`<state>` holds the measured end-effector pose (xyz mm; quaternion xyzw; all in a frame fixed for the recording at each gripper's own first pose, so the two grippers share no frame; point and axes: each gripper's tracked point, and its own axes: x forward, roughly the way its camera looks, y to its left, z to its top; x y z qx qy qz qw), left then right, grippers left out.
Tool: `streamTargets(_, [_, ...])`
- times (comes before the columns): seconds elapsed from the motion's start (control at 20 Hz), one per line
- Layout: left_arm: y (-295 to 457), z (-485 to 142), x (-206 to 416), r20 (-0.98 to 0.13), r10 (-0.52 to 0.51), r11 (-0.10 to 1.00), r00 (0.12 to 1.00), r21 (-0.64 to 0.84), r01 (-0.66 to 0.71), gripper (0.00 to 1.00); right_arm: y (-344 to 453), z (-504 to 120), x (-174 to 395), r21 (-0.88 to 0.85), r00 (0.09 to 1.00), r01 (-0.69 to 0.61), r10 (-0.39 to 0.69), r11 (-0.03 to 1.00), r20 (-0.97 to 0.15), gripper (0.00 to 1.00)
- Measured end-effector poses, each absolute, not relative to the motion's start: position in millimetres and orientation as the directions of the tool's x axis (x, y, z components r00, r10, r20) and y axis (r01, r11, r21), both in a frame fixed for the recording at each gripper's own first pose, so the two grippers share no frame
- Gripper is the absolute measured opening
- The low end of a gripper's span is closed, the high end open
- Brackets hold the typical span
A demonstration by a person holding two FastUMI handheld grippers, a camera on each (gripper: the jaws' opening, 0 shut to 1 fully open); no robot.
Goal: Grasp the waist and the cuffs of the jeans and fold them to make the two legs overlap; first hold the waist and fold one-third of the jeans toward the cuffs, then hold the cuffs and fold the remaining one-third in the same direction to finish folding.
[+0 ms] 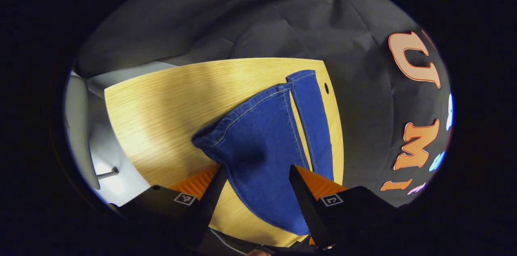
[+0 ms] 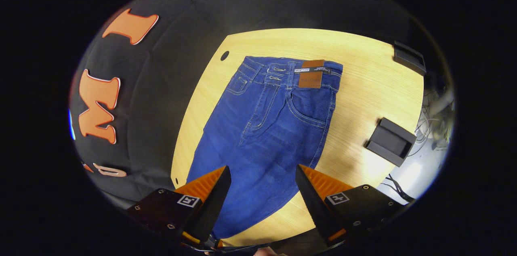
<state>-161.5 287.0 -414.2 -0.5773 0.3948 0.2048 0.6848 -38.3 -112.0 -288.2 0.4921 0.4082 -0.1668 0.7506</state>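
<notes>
Blue jeans lie flat on the wooden table. In the right gripper view the waist with its brown patch is at the far end, and my right gripper hangs open above the thigh part, nothing between its fingers. In the left gripper view the two legs run away from me, side by side. The near leg's stitched hem slants across the table and the other cuff lies by the far edge. My left gripper stands open over the leg cloth, jaws wide apart.
Two black holders sit on the table's right side in the right gripper view, with cables beyond the edge. A small hole is in the tabletop near the cuffs. Bare wood spreads left of the legs.
</notes>
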Motion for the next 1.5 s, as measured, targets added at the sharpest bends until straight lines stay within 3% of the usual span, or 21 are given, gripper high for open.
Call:
streamTargets(0.35, [282.2,-421.3,-128.6,-0.793,-0.130,0.282,0.596,-0.605,-0.744,0.85,-151.5,-294.6,-33.2,0.603,0.608,0.667,0.147,0.438,-0.780,0.98])
streamTargets(0.45, [282.4,-429.1,-124.3,-0.815,-0.128,0.298,0.565,-0.575,-0.762,0.75,-163.0,-300.6,-30.6,0.599,0.604,0.674,0.144,0.432,-0.784,0.98])
streamTargets(0.5, [281.9,-431.4,-124.0,-0.825,-0.124,0.303,0.552,-0.561,-0.771,0.62,-166.4,-304.7,-30.5,0.598,0.600,0.675,0.150,0.432,-0.786,0.98])
streamTargets(0.55, [282.9,-433.2,-123.8,-0.832,-0.117,0.314,0.542,-0.549,-0.775,0.61,-169.6,-309.1,-31.7,0.590,0.590,0.682,0.152,0.433,-0.793,0.98])
streamTargets(0.6, [287.2,-438.3,-127.3,-0.845,-0.094,0.315,0.526,-0.526,-0.790,0.32,-172.8,-313.2,-32.5,0.585,0.584,0.684,0.154,0.435,-0.797,0.98])
streamTargets(0.7, [289.4,-434.4,-129.7,-0.846,-0.084,0.306,0.527,-0.525,-0.794,0.08,-183.3,-317.9,-32.4,0.578,0.580,0.692,0.144,0.433,-0.802,0.98])
streamTargets(0.95, [300.0,-418.5,-134.8,-0.866,0.021,0.491,0.499,-0.426,-0.760,0.07,-209.9,-336.9,-35.1,0.540,0.551,0.725,0.109,0.428,-0.827,0.98])
streamTargets(1.0, [294.2,-426.8,-132.0,-0.875,0.023,0.518,0.484,-0.403,-0.754,0.02,-210.9,-341.8,-31.7,0.536,0.547,0.729,0.108,0.426,-0.830,0.98])
streamTargets(1.25, [290.9,-404.1,-116.6,-0.862,-0.004,0.563,0.507,-0.422,-0.711,0.03,-206.8,-362.7,-9.8,0.516,0.524,0.729,0.119,0.450,-0.843,0.95])
streamTargets(1.3, [289.8,-400.1,-116.4,-0.857,-0.008,0.566,0.515,-0.429,-0.705,0.03,-208.2,-370.1,-6.6,0.504,0.515,0.735,0.111,0.454,-0.850,0.80])
streamTargets(1.35, [289.8,-396.3,-116.6,-0.853,-0.007,0.571,0.521,-0.431,-0.699,0.03,-210.8,-374.1,-9.3,0.483,0.499,0.744,0.098,0.462,-0.861,0.72])
streamTargets(1.5, [287.3,-383.0,-115.1,-0.837,-0.022,0.575,0.547,-0.458,-0.678,0.03,-211.3,-373.4,-8.6,0.501,0.506,0.790,0.087,0.353,-0.858,0.23])
